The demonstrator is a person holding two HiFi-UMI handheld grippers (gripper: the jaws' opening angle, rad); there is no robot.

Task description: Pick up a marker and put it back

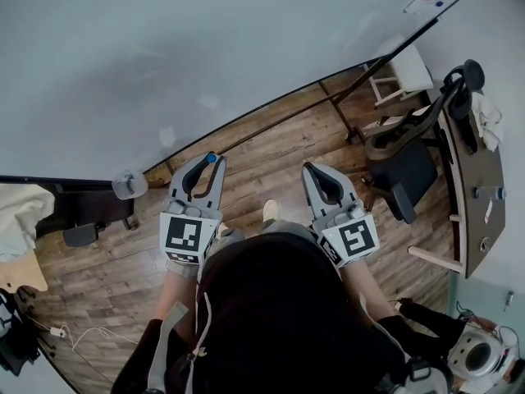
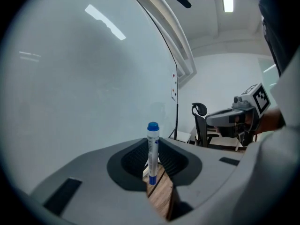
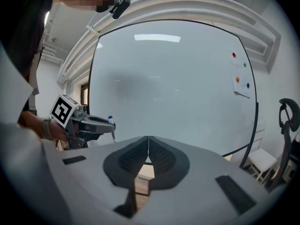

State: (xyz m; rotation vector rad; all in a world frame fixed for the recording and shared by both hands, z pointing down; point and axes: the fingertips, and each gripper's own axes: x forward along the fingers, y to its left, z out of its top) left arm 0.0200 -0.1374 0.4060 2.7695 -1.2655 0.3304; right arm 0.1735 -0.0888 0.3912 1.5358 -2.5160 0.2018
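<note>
A white marker [image 2: 153, 153] with a blue cap stands upright between the jaws of my left gripper [image 2: 153, 165], which is shut on it. From the head view only the blue cap [image 1: 211, 158] shows at the tips of the left gripper [image 1: 205, 167], close to the whiteboard [image 1: 205, 48]. My right gripper [image 1: 321, 173] is beside it, shut with nothing between its jaws; in its own view the right gripper [image 3: 148, 149] has its tips meeting. The left gripper [image 3: 89, 124] with the marker [image 3: 111, 123] also appears there.
A large whiteboard [image 3: 173, 88] on a black stand fills the front. An eraser [image 1: 129, 184] sits at its lower edge on the left. A black office chair [image 1: 406, 150] and a wooden desk [image 1: 472, 187] stand to the right. The floor is wood plank [image 1: 271, 150].
</note>
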